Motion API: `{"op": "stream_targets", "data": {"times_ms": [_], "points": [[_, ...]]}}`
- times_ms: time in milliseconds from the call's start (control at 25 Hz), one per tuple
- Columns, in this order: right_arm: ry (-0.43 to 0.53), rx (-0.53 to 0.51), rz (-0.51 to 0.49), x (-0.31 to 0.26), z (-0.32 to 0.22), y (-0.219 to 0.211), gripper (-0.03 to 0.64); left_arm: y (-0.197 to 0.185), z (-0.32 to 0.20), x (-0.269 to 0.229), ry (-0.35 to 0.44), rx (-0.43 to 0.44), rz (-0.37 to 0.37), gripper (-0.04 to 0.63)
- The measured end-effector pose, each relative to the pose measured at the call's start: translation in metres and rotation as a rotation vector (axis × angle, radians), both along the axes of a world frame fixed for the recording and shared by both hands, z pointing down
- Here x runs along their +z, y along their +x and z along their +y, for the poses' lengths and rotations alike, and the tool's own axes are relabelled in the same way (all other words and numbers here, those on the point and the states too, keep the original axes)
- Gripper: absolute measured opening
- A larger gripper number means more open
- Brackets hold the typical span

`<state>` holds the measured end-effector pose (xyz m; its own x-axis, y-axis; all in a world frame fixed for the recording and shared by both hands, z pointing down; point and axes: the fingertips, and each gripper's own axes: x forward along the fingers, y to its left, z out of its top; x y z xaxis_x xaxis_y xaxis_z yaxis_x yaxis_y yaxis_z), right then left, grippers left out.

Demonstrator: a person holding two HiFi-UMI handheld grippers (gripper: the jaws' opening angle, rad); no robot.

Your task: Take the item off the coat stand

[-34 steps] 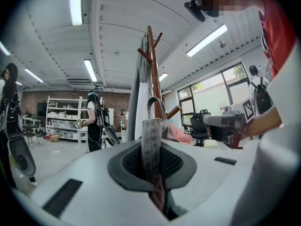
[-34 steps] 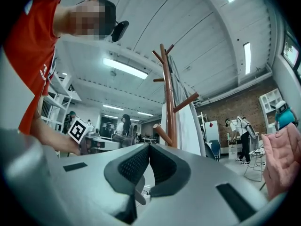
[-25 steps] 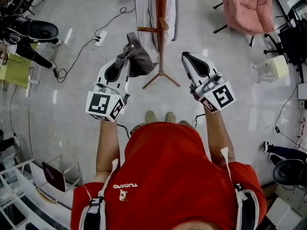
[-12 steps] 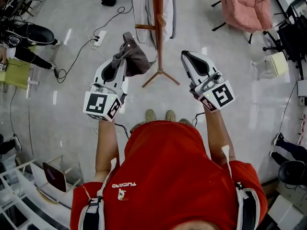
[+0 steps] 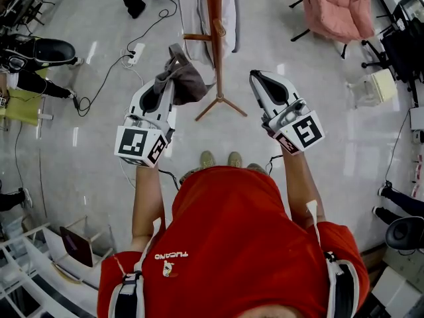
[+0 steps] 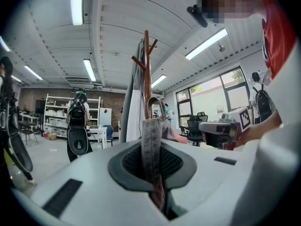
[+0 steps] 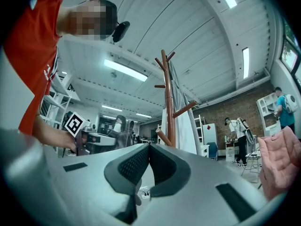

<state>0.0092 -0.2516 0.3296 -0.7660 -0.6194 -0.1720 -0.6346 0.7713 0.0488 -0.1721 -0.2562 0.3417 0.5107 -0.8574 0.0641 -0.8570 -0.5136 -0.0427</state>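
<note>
My left gripper [image 6: 151, 149] pinches 1 strap of the grey cloth item [image 5: 187, 81], apparently clear of the coat stand [image 5: 213, 42]. Right gripper [image 7: 149, 147] pressed together, empty. Risk: narrow hold slips; dangling cloth snags a peg.

You've got open floor [image 5: 331, 134] off to your right; the coat stand [image 5: 216, 52], pole and pegs, sits dead ahead.
</note>
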Motion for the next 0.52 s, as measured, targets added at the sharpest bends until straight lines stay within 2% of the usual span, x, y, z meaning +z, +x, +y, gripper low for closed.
{"op": "stream_targets", "data": {"times_ms": [520], "points": [[-0.009, 0.002, -0.001, 0.0025, -0.0021, 0.0008, 0.023, 0.0006, -0.0035, 0.0036, -0.011, 0.007, 0.0, 0.023]]}}
